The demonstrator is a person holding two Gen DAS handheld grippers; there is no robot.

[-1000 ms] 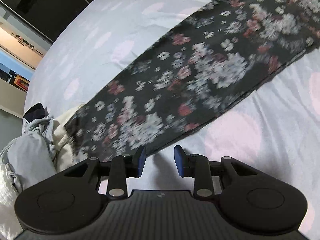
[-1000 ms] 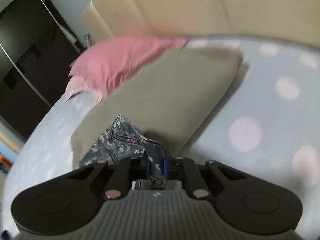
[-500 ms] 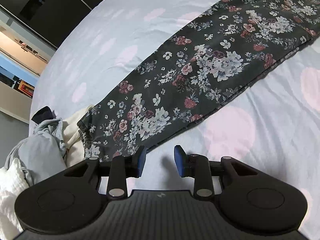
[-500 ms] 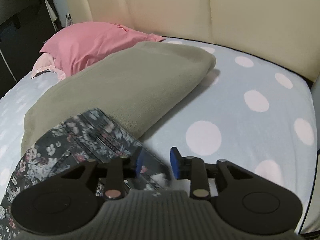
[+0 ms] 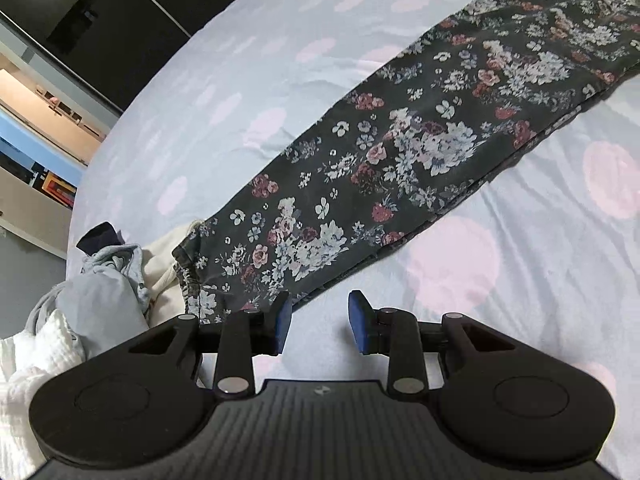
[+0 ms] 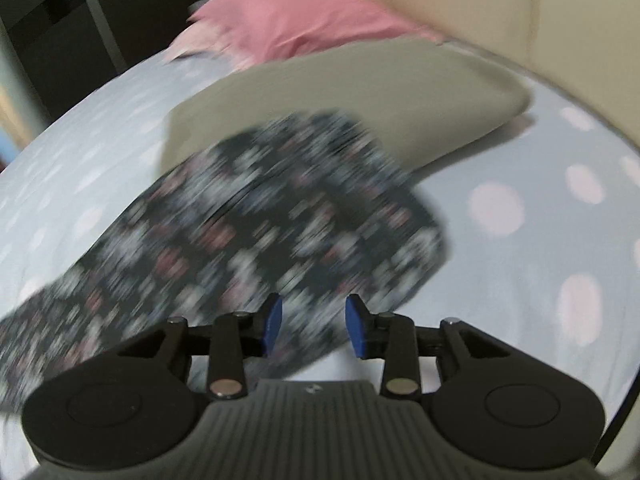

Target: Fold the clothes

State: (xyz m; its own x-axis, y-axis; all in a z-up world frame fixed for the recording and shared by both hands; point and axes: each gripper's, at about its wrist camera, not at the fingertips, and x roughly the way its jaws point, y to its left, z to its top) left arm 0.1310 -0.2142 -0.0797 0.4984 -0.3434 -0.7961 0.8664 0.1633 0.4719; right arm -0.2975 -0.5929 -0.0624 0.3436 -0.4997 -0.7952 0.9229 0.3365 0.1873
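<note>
Dark floral trousers point(image 5: 400, 152) lie flat in a long diagonal band across the dotted bed sheet point(image 5: 520, 300). My left gripper point(image 5: 316, 322) is open just off the hem end, with only sheet between its blue pads. In the blurred right wrist view the wide waist end of the trousers point(image 6: 260, 232) lies on the sheet against an olive pillow. My right gripper point(image 6: 314, 328) is open above the near edge of that end. Fabric shows behind the gap, and neither pad presses on it.
A heap of pale clothes point(image 5: 100, 292), grey, cream and white, sits beside the hem at the lower left. An olive pillow point(image 6: 360, 92) and a pink pillow point(image 6: 296, 20) lie before the beige headboard point(image 6: 560, 8). Dark wardrobe doors point(image 5: 120, 20) stand beyond the bed.
My right gripper let go of the trouser waist, opened, and swung back and sideways; the waist now lies on the bed. The left gripper rose a little and stayed open.
</note>
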